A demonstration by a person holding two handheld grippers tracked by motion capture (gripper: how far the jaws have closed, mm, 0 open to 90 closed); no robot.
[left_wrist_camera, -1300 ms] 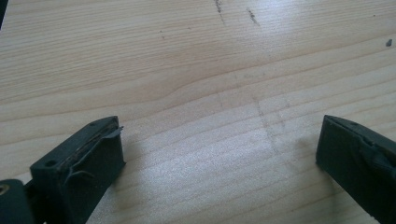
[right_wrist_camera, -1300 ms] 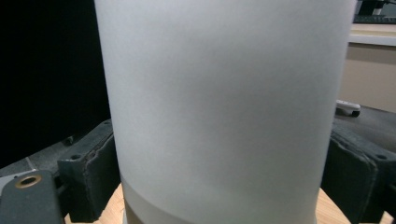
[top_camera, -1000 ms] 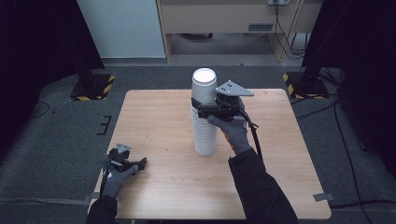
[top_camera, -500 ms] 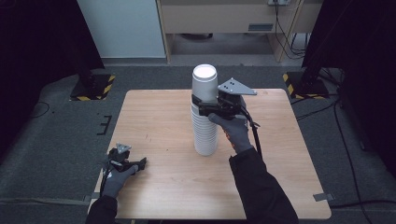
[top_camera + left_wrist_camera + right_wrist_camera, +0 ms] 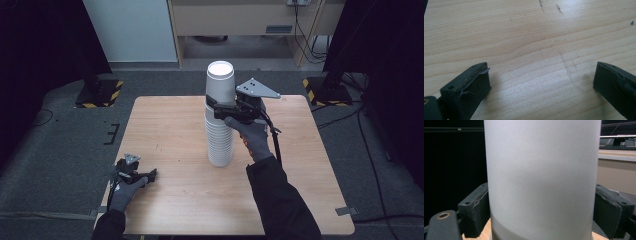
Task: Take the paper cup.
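High view. A tall stack of white paper cups (image 5: 219, 135) is standing upright near the middle of the wooden table (image 5: 170, 125), a little toward its far edge. The lower cups are nesting tightly, their rims showing as close rings; the top cup (image 5: 220, 85) is sitting much higher than the rest, its plain white wall exposed and its open mouth facing up. The right gripper (image 5: 216, 108) is reaching in from the right side, its jaws sitting on either side of the top cup just above the nested rims. A gloved hand is holding it, the grey three-cornered plate is lying on top, and a black cable is trailing back along the sleeve. The left gripper (image 5: 150, 174) is resting low near the table's near left corner, well apart from the stack, pointing toward the right edge.

Left gripper view. The two black jaws are standing wide apart over bare wood grain with a few dark scuff marks; nothing is lying between them.

Right gripper view. The top cup's (image 5: 541, 177) smooth matte white wall is spanning the frame between the jaws. Both pads (image 5: 477, 212) are pressing against its sides, clamping it. A strip of table is showing below, and a beige cabinet (image 5: 616, 172) is standing behind at right.
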